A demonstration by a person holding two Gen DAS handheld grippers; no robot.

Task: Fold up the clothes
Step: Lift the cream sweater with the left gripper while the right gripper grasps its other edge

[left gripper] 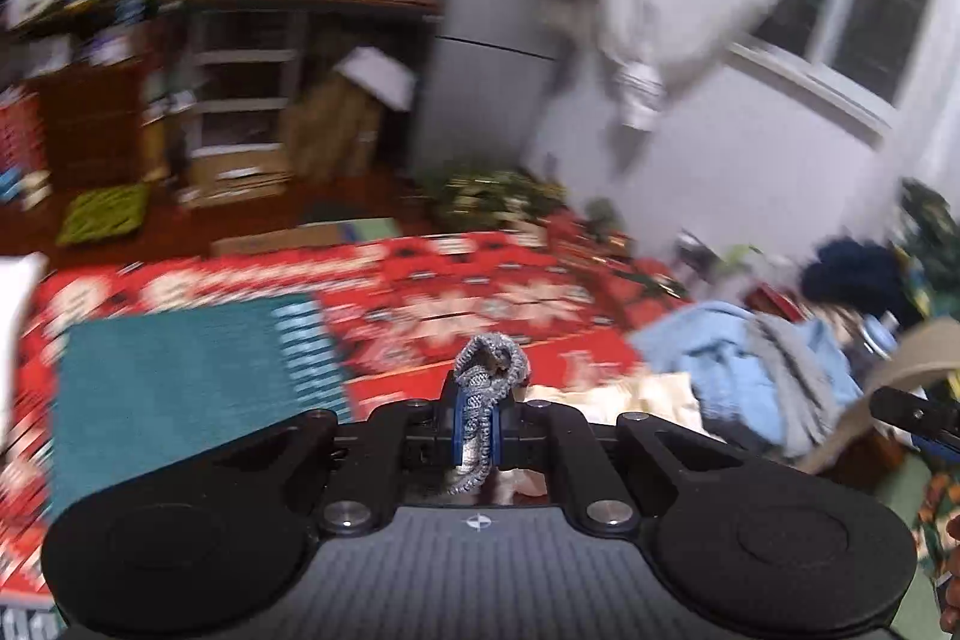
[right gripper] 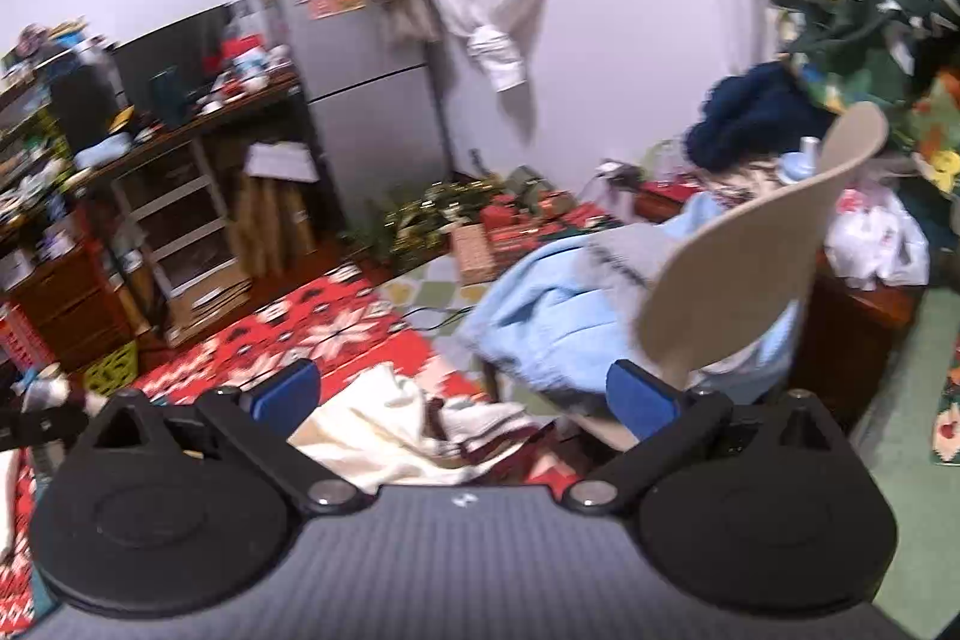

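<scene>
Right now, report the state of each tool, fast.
Left tool: closed on a bunch of grey knit fabric.
Right tool: open, holding nothing; cream garment lies below it.

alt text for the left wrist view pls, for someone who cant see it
The left gripper is shut on a bunched piece of grey knit fabric, held up above a red patterned rug. A folded teal garment lies on the rug to the left, and a heap of light blue clothes sits to the right. The cluttered room behind is motion-blurred.
</scene>
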